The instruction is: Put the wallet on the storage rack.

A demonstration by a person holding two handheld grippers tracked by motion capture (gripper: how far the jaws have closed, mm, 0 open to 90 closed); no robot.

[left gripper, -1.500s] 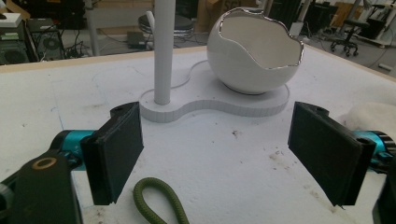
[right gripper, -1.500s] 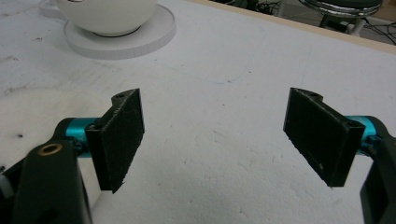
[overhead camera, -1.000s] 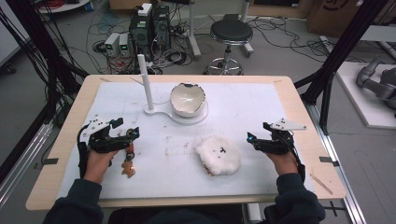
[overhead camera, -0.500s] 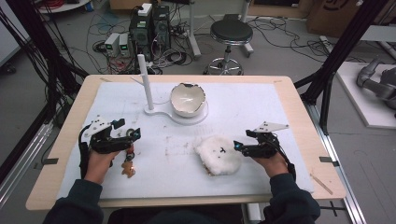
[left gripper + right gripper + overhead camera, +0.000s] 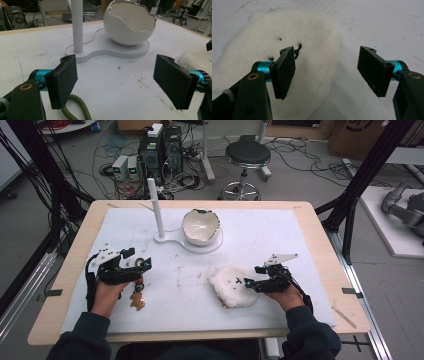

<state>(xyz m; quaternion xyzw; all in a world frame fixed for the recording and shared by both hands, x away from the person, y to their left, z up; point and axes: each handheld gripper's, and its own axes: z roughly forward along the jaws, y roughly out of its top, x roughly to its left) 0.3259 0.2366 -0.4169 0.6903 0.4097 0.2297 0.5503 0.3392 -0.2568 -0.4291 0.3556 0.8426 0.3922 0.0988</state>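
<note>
Surface: a white mat [image 5: 280, 240] covers a pale wooden table [image 5: 320, 220]; cables, computer cases and a stool [image 5: 247, 155] lie on the floor beyond.
Right gripper [image 5: 248, 283]: jaws spread wide over the near right edge of a white fluffy pad [image 5: 227, 285].
Right gripper view: one jaw over the fluffy pad [image 5: 287, 45], the other over bare mat; small dark specks in the fleece.
Left gripper [image 5: 145, 265]: jaws wide, holding nothing.
High view: a small brown figure [image 5: 136, 301] lies by the left hand [image 5: 107, 292].
Left gripper view: a green cord [image 5: 75, 107] below the jaws; ahead, a cracked-egg bowl [image 5: 131, 23] with silver rim and a white post [image 5: 77, 25] on one base.
Writing: none legible.
</note>
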